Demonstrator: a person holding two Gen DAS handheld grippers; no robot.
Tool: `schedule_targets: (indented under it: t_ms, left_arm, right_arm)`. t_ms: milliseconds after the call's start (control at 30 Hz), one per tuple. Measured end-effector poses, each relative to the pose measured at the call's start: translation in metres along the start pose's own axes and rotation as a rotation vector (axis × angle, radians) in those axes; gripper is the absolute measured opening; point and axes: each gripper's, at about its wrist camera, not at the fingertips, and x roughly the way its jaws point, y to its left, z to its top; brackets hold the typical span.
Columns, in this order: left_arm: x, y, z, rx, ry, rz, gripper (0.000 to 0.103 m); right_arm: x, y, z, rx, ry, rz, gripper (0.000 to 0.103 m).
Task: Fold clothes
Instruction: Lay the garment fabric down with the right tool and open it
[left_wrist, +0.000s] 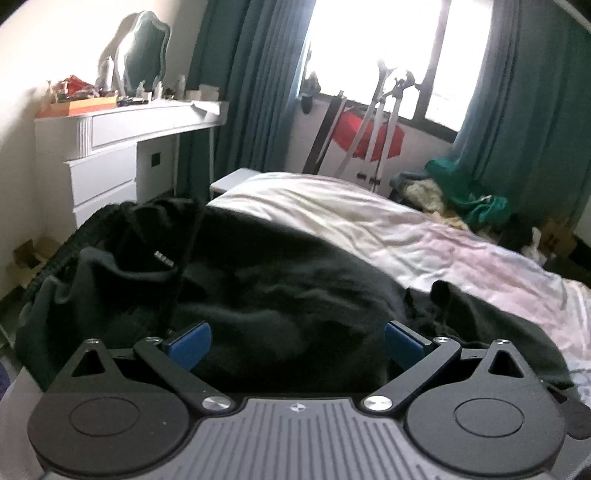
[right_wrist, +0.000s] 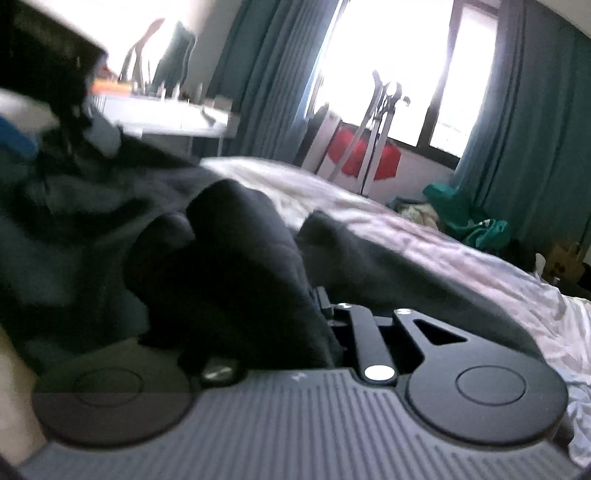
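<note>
A black garment (left_wrist: 266, 266) lies crumpled on the near end of the bed (left_wrist: 369, 221), its ribbed hem at the left. My left gripper (left_wrist: 297, 341) is open, blue pads (left_wrist: 188, 341) spread wide, just above the cloth with nothing between them. In the right wrist view the same black garment (right_wrist: 229, 266) drapes over my right gripper (right_wrist: 317, 314). Its linkage arms stand drawn together and a thick fold of cloth covers the fingertips, so it appears shut on the garment. The left gripper shows blurred at the upper left (right_wrist: 44, 55).
A white dressing table with a mirror (left_wrist: 122, 133) stands at the left wall. Teal curtains (left_wrist: 535, 110) frame a bright window. A metal stand with a red cloth (left_wrist: 369, 136) is beyond the bed. A pile of green and pale clothes (left_wrist: 461, 199) lies at the right.
</note>
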Motion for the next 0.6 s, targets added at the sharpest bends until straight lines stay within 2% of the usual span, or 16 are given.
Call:
schedule_targets:
  t_ms: [133,233,367,433,500,567,600]
  left_arm:
    - [0.003,0.002,0.0,-0.016,-0.016,-0.013,0.101]
    - [0.005,0.004,0.0,-0.035,-0.023,-0.026,0.101]
    - [0.008,0.005,-0.001,-0.06,-0.025,-0.068,0.101]
    - [0.008,0.003,-0.001,-0.059,-0.032,-0.104,0.101]
    - [0.007,0.001,-0.003,-0.067,-0.032,-0.153,0.101]
    - [0.008,0.001,-0.006,-0.088,-0.016,-0.209,0.101]
    - [0.009,0.001,-0.008,-0.099,-0.005,-0.236,0.101]
  right_arm:
    - [0.003,0.027,0.009,-0.019,-0.023,0.055,0.015]
    - [0.001,0.045,0.005,-0.026,-0.021,0.053,0.015]
    - [-0.002,0.031,0.01,0.038,-0.028,0.1,0.015]
    - [-0.002,0.024,0.012,0.094,0.008,0.119,0.017]
    - [-0.005,0.016,0.013,0.171,0.042,0.159,0.024]
    - [-0.009,0.006,0.013,0.25,0.108,0.254,0.057]
    - [-0.011,0.001,0.013,0.29,0.141,0.302,0.066]
